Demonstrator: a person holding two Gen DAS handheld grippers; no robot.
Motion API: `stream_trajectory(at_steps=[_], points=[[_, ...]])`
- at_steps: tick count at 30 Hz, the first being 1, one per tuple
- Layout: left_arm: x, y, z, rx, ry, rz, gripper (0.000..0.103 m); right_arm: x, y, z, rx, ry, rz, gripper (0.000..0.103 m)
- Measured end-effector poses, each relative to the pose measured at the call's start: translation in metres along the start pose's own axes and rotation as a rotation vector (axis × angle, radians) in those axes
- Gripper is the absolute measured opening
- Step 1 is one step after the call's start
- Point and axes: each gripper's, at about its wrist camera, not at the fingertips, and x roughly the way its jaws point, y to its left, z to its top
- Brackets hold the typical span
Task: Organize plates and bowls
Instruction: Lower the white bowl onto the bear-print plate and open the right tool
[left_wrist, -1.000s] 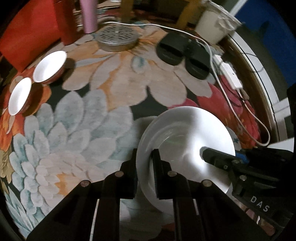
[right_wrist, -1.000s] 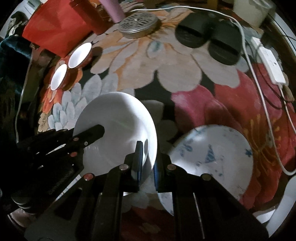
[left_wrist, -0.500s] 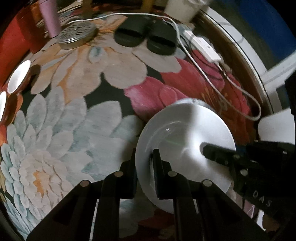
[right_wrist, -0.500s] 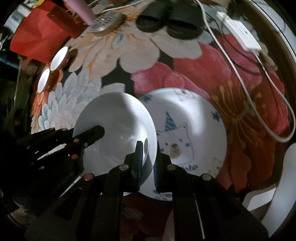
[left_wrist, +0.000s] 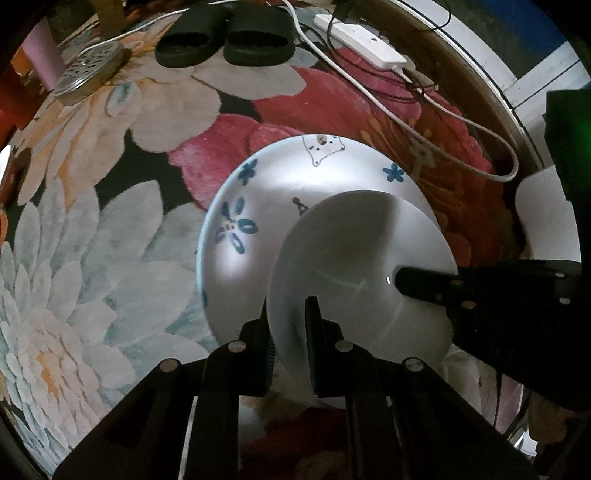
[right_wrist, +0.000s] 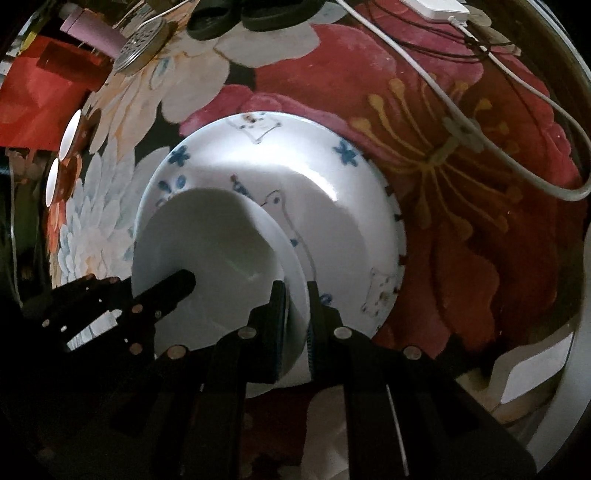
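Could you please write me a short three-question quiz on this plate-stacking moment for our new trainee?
1. True or false: only one gripper grips the plain white plate.
2. What lies directly under the white plate? A) black slippers B) the blue-patterned plate C) a metal lid
3. Name the surface that the patterned plate rests on.

Key:
1. False: the left gripper and the right gripper each clamp its rim on opposite sides.
2. B
3. The floral rug.
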Motion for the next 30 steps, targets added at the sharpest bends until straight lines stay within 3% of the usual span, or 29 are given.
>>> stream_trajectory(at_steps=[11,13,18,22,25,27,28,29,30], points=[[0.006,0.001,0.012,-0.011,-0.009,0.004,0.013,0.007,-0.002,0.005,-0.028,-0.03,-0.017,0.013],[0.004,0.002,0.013,-0.015,-0.011,0.002,0.016,0.008,-0.003,0.005,-0.026,-0.026,-0.012,0.013],[-0.006,0.005,0.013,-0.031,-0.035,-0.01,0.063,0.006,-0.003,0.004,-0.023,-0.024,-0.012,0.014],[-0.016,0.008,0.012,-0.033,-0.047,-0.021,0.067,0.002,-0.003,0.005,-0.026,-0.032,-0.028,0.014],[-0.024,0.012,0.011,-0.046,-0.063,-0.05,0.083,-0.007,-0.002,0.006,-0.031,-0.058,-0.042,0.014],[-0.031,0.015,0.01,-0.056,-0.078,-0.057,0.085,-0.018,-0.002,0.008,-0.029,-0.099,-0.06,0.014],[-0.034,0.018,0.009,-0.071,-0.078,-0.077,0.085,-0.021,-0.001,0.009,-0.029,-0.114,-0.065,0.016],[-0.036,0.021,0.008,-0.087,-0.075,-0.086,0.085,-0.026,0.0,0.011,-0.029,-0.135,-0.066,0.028],[-0.039,0.024,0.008,-0.104,-0.069,-0.094,0.085,-0.03,0.001,0.012,-0.026,-0.155,-0.063,0.049]])
